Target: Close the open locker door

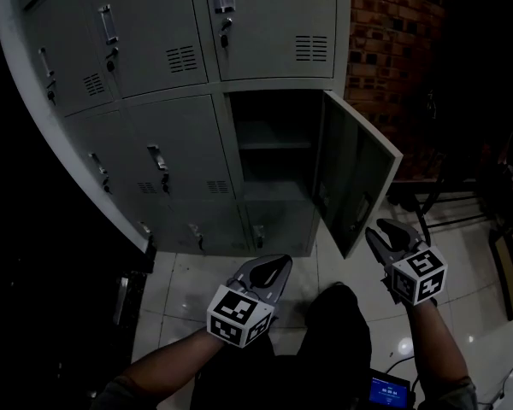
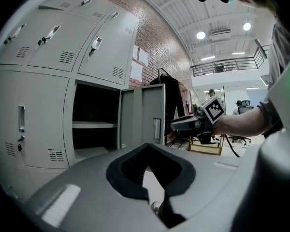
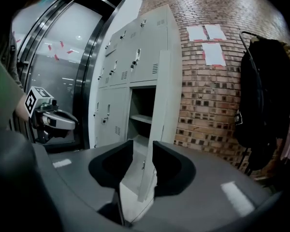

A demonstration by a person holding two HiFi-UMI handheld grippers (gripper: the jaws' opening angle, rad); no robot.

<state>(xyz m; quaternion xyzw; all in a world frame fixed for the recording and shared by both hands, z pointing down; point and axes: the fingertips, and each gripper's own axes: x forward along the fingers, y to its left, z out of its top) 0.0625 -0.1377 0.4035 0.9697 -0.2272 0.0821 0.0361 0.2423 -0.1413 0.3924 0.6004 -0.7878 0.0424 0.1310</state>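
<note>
From my remote seat I count one open locker door [image 1: 355, 173]; every other door I can make out on the grey locker cabinet [image 1: 154, 58] is closed. The open door belongs to the compartment at the cabinet's right edge, in the middle row, next to the brick wall [image 1: 385, 41]. It is hinged on the compartment's right side and swung well out from the cabinet front. It stands upright with its long axis vertical, and its free edge points out toward me over the tiled floor [image 1: 342, 263]. Inside the dark compartment I see one shelf [image 1: 274, 143], lying level across it. I have two grippers in view. The left gripper [image 1: 280, 265] sits low and in front of the cabinet's bottom row, its tips brought together with nothing between them. The right gripper [image 1: 385, 231] is near the lower outer corner of the open door, its jaws partly apart. In the right gripper view the door's free edge lines up in the gap, and neither pad presses on it.
</note>
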